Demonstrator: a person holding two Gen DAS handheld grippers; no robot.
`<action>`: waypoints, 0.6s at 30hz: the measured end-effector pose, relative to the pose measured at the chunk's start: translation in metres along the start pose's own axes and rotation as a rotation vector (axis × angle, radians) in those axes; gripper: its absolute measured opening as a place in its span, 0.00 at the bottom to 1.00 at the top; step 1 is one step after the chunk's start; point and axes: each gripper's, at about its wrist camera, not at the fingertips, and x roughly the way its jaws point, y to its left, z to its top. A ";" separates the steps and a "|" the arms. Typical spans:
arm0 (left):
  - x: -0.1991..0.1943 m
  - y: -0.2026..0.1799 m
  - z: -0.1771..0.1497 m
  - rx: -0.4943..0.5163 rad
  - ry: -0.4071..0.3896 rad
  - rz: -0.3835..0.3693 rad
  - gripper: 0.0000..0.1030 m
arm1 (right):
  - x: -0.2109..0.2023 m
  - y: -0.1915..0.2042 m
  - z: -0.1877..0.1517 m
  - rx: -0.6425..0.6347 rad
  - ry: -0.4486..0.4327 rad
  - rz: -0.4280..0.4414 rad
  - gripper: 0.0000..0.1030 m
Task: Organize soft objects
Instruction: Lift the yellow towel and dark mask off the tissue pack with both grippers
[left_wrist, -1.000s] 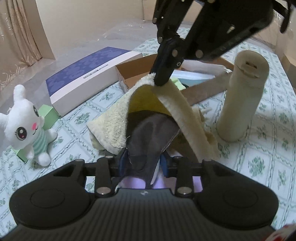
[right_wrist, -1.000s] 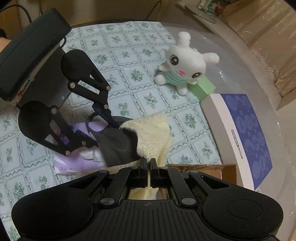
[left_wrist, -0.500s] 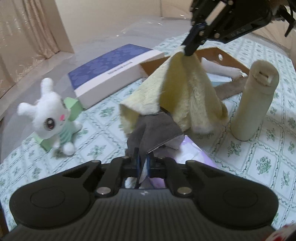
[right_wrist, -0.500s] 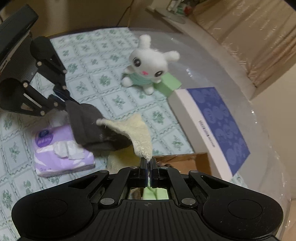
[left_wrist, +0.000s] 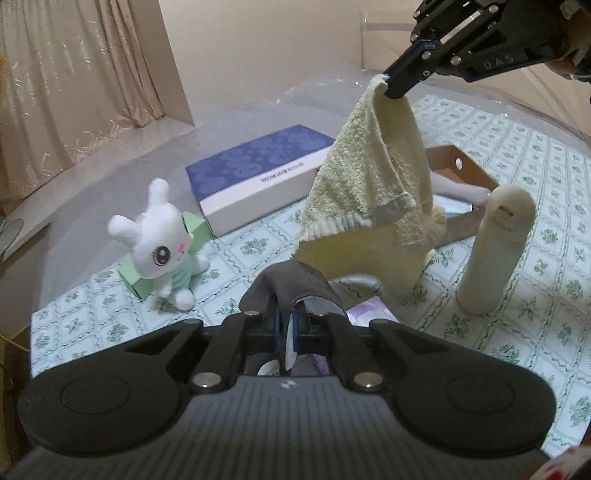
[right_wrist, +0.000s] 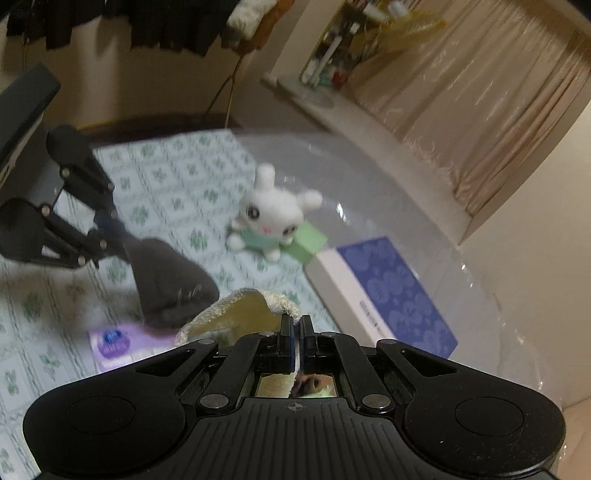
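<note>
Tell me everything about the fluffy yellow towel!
The yellow towel looks like soft, loopy terry cloth, pale cream-yellow, with a flatter woven band along one edge. It hangs in the air, folded over itself and drooping in a cone shape. The right gripper is shut on its top corner, and nothing else seems to hold it. Its lower end dangles in front of the cardboard box, above the flowered tablecloth; whether the tip touches the cloth cannot be told.

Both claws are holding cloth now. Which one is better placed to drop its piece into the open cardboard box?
Right claw, probably. It is shut on the pale yellow terry towel, which hangs in front of the brown cardboard box. The left claw, shut on the dark grey cloth, sits nearer the camera, farther from the box.
</note>
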 end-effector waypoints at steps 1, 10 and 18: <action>-0.006 -0.001 0.001 0.000 -0.007 0.005 0.05 | -0.007 0.002 0.002 0.001 -0.016 -0.003 0.02; -0.060 -0.014 0.010 0.001 -0.054 0.042 0.04 | -0.071 0.016 0.022 0.020 -0.136 -0.031 0.02; -0.105 -0.035 0.025 0.032 -0.097 0.057 0.04 | -0.148 0.027 0.020 0.041 -0.238 -0.056 0.02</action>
